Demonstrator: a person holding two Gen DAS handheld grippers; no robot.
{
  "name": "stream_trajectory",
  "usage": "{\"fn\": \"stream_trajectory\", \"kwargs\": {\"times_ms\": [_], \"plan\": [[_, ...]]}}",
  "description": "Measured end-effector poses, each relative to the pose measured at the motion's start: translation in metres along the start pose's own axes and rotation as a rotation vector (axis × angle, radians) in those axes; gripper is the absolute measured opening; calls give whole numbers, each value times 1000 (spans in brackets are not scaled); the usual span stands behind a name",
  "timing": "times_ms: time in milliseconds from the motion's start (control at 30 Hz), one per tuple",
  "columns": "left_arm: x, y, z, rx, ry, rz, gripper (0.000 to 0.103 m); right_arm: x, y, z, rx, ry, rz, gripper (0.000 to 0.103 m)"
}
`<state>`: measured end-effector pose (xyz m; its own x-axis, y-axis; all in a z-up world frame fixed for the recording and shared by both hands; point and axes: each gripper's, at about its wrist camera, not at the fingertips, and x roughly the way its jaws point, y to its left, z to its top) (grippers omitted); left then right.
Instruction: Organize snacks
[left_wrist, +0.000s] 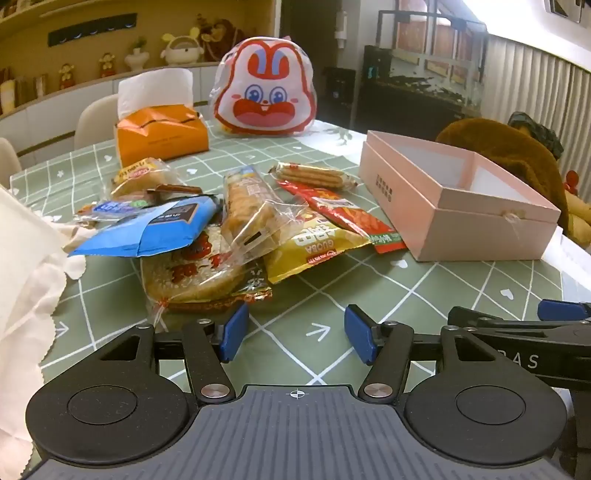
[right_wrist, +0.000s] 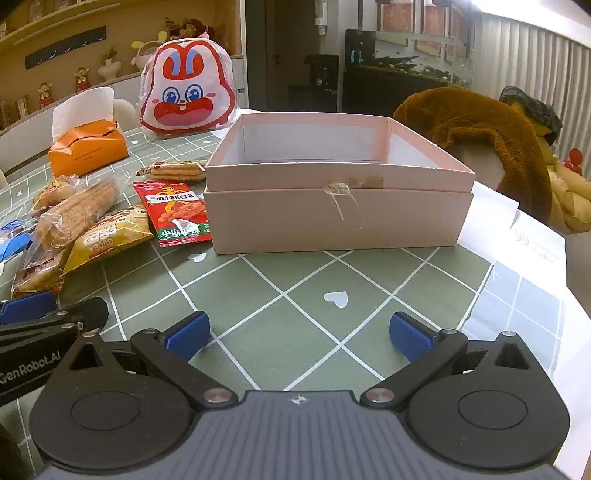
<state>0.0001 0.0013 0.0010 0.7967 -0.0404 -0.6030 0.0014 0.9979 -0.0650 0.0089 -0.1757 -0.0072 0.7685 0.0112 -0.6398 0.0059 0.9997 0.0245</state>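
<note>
Bare tablecloth (right_wrist: 295, 295) lies before the pink box (right_wrist: 338, 218); the snack pile (left_wrist: 221, 236) crowds its left flank.

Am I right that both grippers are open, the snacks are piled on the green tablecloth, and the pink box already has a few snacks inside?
Not quite. The pink box holds nothing that can be seen: the right wrist view shows only bare inner walls. The rest stands: the left gripper and right gripper are open, and the snacks lie piled on the green tablecloth.
</note>
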Motion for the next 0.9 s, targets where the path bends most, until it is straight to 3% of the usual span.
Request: {"fn": "stream_trajectory", "kwargs": {"times_ms": [233,900], "plan": [[-3,-12,-3,56,-5,38,64,0,0,0,-1,0,1,103],[-3,-8,-2,53,1,33,64,0,0,0,-1,0,-1,103]]}}
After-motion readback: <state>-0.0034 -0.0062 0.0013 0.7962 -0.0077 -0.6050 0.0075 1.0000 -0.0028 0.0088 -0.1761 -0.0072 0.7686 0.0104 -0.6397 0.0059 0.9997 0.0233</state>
